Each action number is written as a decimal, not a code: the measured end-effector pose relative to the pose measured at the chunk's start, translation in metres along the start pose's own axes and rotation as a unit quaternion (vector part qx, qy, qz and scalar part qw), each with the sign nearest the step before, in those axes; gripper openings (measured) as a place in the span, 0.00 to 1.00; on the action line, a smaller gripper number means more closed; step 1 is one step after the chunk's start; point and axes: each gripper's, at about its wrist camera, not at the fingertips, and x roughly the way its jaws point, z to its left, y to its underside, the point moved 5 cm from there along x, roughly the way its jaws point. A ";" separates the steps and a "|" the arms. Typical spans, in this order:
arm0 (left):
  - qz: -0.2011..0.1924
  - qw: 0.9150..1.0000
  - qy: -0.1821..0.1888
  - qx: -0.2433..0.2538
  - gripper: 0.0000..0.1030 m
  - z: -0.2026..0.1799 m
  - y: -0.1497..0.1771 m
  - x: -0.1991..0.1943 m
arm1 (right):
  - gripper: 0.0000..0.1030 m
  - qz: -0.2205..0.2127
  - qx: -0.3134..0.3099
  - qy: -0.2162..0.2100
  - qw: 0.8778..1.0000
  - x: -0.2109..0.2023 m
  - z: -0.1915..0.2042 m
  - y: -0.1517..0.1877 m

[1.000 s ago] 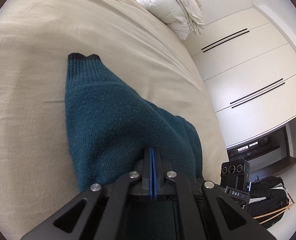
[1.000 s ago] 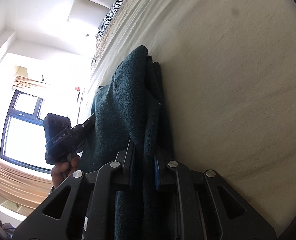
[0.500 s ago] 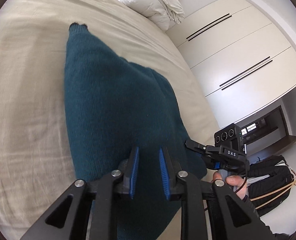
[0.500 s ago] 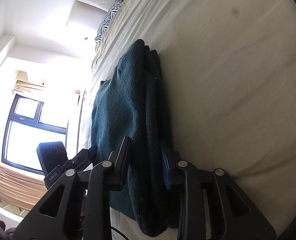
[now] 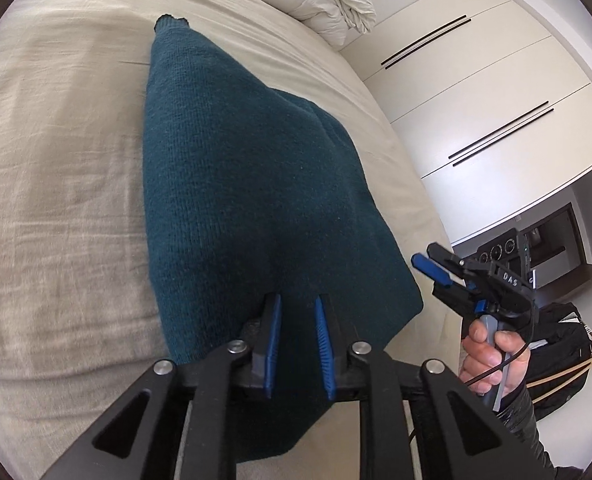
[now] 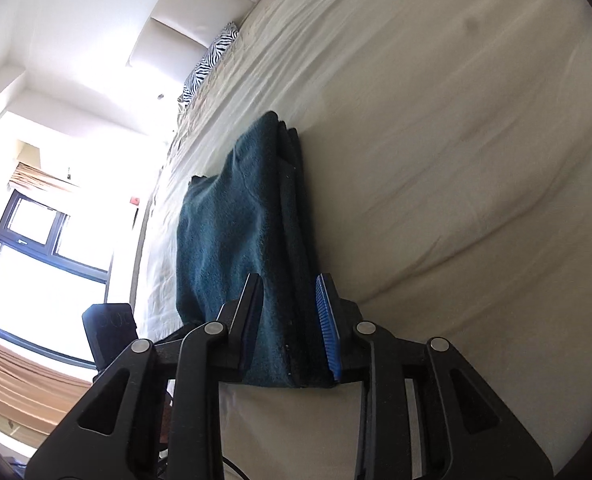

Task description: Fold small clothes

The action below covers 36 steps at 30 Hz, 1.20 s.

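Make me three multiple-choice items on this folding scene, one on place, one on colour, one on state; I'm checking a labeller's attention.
1. Where does the garment lie?
A. on the bed sheet
B. in a basket
C. on a chair

2. What colour is the garment?
A. red
B. teal
C. white

3. How do the left gripper's jaws stand?
A. clamped on the knit
B. open
C. out of view

Key: 1 A, the teal sweater rests folded on the beige bed sheet. 2 B, its knit is dark teal in both views. 3 B, the left gripper shows a gap between its blue pads, as does the right gripper.
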 end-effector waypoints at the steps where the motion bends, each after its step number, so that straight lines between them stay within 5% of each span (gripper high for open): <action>1: 0.000 1.000 -0.001 0.003 0.24 -0.002 0.002 0.001 | 0.26 -0.002 -0.005 -0.005 1.000 -0.003 0.007 -0.003; 9: 0.006 1.000 0.001 0.005 0.24 0.008 0.012 -0.004 | 0.26 0.070 -0.030 0.052 0.996 0.054 0.026 -0.006; 12: 0.010 1.000 0.002 0.010 0.24 0.014 0.014 -0.009 | 0.10 0.066 -0.038 0.063 0.995 0.053 0.028 0.000; 19: 0.023 0.999 -0.013 0.029 0.23 0.014 0.016 -0.012 | 0.08 0.062 -0.007 0.060 0.996 0.044 0.021 0.020; 23: 0.031 0.999 -0.014 0.022 0.14 0.022 0.018 -0.015 | 0.07 0.062 0.018 0.042 0.997 0.055 -0.002 0.020; 36: 0.029 0.999 -0.016 0.029 0.18 0.010 0.018 -0.019 | 0.08 0.048 0.004 0.022 0.999 0.053 0.001 0.031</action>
